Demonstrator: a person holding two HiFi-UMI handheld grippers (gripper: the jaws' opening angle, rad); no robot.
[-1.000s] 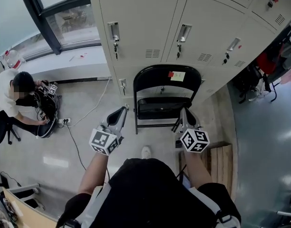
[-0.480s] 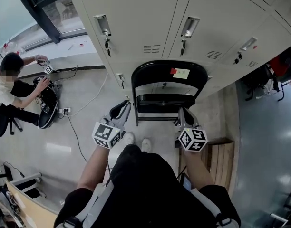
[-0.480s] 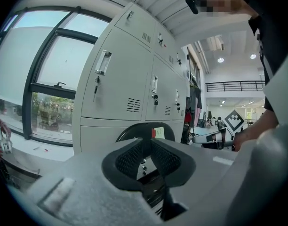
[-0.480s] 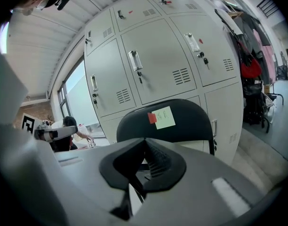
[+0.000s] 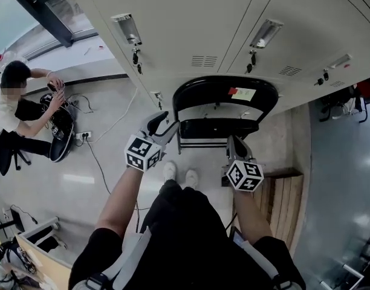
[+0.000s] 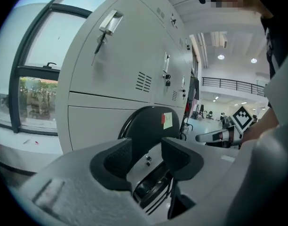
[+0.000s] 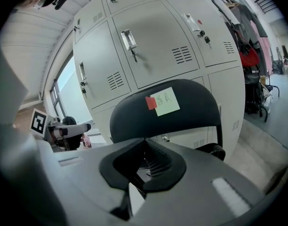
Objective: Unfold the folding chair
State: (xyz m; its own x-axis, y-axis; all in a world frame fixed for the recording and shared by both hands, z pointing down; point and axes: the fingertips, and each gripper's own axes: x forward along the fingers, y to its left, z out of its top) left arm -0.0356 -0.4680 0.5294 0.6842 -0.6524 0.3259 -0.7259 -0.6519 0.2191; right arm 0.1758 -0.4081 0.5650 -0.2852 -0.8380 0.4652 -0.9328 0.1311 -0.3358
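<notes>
A black folding chair (image 5: 224, 93) stands against the grey lockers, with a yellow note and a red tag on its backrest (image 7: 200, 112). Its seat (image 5: 218, 127) hangs below the backrest. My left gripper (image 5: 162, 124) is just left of the chair's left frame. Its jaws have just been opening and stand apart with nothing between them; the chair (image 6: 151, 126) shows beyond the gap of that gripper (image 6: 146, 157). My right gripper (image 5: 233, 144) is near the seat's front right corner. It is shut and empty in the right gripper view (image 7: 146, 161).
Grey lockers (image 5: 191, 23) rise directly behind the chair. A wooden pallet (image 5: 285, 192) lies on the floor at the right. A person (image 5: 16, 110) sits on the floor at the far left among cables (image 5: 97, 162). My shoes (image 5: 179, 175) are just in front of the chair.
The left gripper has moved right and closer to the chair's left side, and its jaws have parted. The right gripper stays shut near the seat. The head view has come closer to the lockers.
</notes>
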